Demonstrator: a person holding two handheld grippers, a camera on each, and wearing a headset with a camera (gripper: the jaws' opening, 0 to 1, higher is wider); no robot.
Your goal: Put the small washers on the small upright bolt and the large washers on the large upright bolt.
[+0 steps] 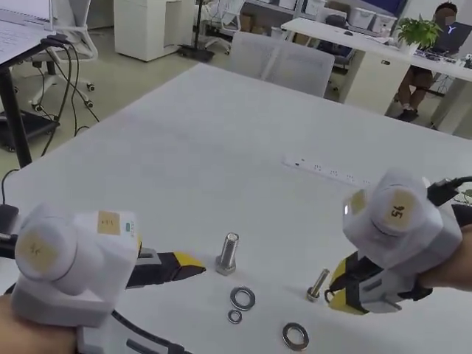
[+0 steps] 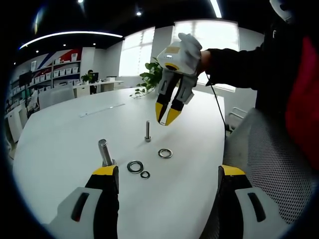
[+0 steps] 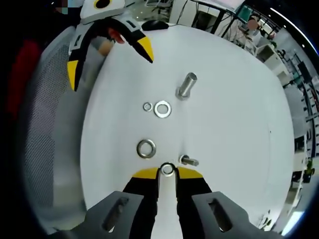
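Washer [image 3: 168,165], pinched between right gripper [image 3: 168,172] jaws; small bolt [image 3: 188,161] just beside

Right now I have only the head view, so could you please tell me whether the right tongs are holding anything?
Observer: Yes, the right gripper view shows the right tongs shut on a washer at their tips.
Operator: Thank you. How do the left tongs stand?
Observer: The left gripper view shows the left tongs wide open, with nothing between them.
Operator: Where is the held washer relative to the small bolt?
Observer: Beside the small bolt, not on it.
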